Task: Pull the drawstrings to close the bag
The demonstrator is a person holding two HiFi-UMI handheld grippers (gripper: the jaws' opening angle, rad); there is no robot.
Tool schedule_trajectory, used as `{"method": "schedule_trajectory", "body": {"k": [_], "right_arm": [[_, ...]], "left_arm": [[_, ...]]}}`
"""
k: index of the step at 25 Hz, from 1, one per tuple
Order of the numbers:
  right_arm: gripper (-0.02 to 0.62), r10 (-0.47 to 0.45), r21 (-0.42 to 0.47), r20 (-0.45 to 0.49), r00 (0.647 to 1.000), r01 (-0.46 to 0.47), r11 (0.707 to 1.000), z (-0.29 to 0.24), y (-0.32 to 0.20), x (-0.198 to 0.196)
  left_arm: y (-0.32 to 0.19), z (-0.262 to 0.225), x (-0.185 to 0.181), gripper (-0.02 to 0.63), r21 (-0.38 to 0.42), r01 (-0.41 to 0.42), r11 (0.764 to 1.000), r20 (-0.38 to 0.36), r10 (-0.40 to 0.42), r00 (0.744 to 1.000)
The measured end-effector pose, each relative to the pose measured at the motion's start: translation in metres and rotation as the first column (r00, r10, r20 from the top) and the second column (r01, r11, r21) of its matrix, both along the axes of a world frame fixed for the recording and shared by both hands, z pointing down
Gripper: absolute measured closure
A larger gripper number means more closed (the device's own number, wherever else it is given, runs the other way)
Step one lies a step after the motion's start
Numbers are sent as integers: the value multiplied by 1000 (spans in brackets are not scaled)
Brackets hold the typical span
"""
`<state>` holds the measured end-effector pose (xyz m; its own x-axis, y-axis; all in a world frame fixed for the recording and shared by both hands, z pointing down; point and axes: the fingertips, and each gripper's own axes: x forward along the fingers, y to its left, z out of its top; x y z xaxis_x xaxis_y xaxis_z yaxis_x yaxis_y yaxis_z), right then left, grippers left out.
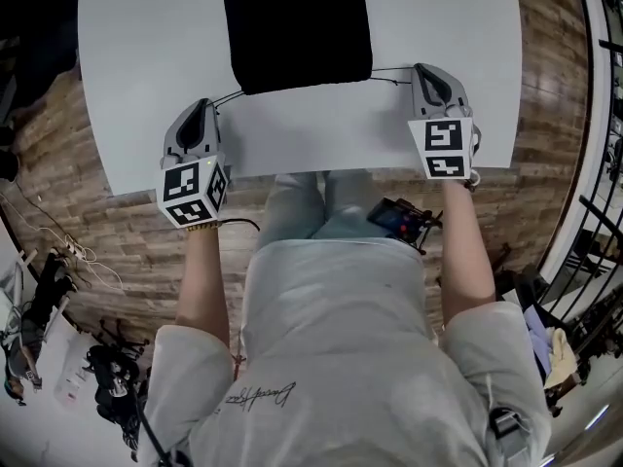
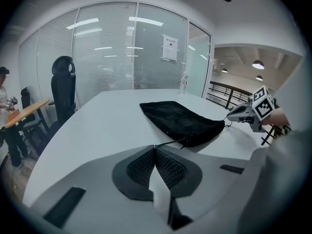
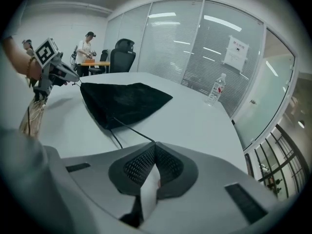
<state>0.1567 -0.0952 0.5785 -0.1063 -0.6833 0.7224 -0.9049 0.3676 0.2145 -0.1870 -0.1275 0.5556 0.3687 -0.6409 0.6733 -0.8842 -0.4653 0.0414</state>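
Fingertips (image 2: 141, 168) together, drawstring (image 2: 170, 143) end seemingly hidden

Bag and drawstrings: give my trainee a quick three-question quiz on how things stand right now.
1. True or false: the left tool is shut on the left drawstring.
2. The bag lies on: A) the table; B) the floor; C) a chair.
3. What does the right tool grip?
Key: 1 true; 2 A; 3 the right drawstring.
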Motion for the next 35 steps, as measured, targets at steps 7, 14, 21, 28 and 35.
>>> {"method": "schedule_trajectory", "body": {"k": [7,14,21,28,35], "right_arm": [[571,26,31,79,997,-29,999,-28,3,5],[572,19,79,130,991,-29,996,-50,5,10],[572,13,133,165,986,-35,991,-84,8,21],[572,9,173,87,996,-24,985,-105,-1,13],[572,3,186,125,992,-27,982,-127,1,8]], "left_arm": [[4,-18,9,592,6,-31,999,-10,31,999],[2,-40,11,592,37,-36,999,-45,37,998],[-2,-75,26,594,107,-43,993,-65,50,997],[-15,-101,26,594,158,-84,984,-62,95,994],[-16,-123,27,594,173,-70,983,-92,87,992]]}}
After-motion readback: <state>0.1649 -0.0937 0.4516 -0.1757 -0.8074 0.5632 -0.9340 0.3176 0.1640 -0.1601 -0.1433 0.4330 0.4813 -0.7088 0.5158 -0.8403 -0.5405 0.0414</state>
